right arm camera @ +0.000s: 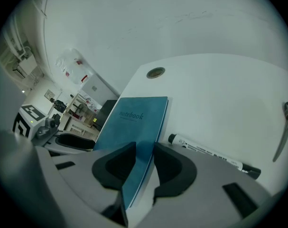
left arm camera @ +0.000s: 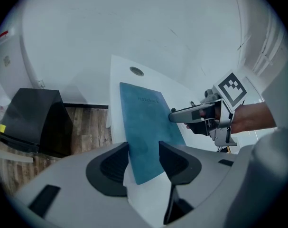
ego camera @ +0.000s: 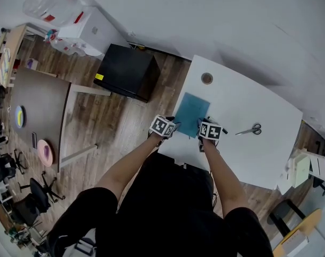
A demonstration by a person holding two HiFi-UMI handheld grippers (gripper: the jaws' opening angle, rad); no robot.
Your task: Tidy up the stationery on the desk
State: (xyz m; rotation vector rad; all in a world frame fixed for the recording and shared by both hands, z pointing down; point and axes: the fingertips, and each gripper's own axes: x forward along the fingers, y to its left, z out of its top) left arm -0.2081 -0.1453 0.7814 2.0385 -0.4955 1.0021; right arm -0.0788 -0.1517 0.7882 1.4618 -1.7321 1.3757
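Floorboards fill the left of the head view, with a black cabinet point(ego camera: 127, 71) standing on them just beside the white desk point(ego camera: 258, 159); my left gripper's camera sees that same cabinet point(left arm camera: 32, 122) low at its left edge. Next comes my left gripper point(ego camera: 173, 125), at the desk's near left edge. In its own view the left gripper point(left arm camera: 144, 163) has its jaws narrowed onto the near end of the blue notebook point(left arm camera: 146, 127), whose cover fills the gap between the two dark pads. The notebook point(ego camera: 191, 113) lies on the left part of the desk, running away from me toward a round cable grommet point(ego camera: 206, 78) set into the desktop beyond its far end and apart from it. I cannot tell whether the near end is raised off the surface. My right gripper point(ego camera: 201, 123) grips the same near end, just right of the left one. In the right gripper view its jaws point(right arm camera: 144, 163) are drawn in on the notebook point(right arm camera: 134, 122), seen almost edge-on with the word "notebook" on the cover. Just right of the notebook, close by those jaws, a white marker point(right arm camera: 212, 156) with a black cap lies flat on the desk. Farther right, well apart from the notebook, a pair of scissors point(ego camera: 250, 130) lies on the desktop.
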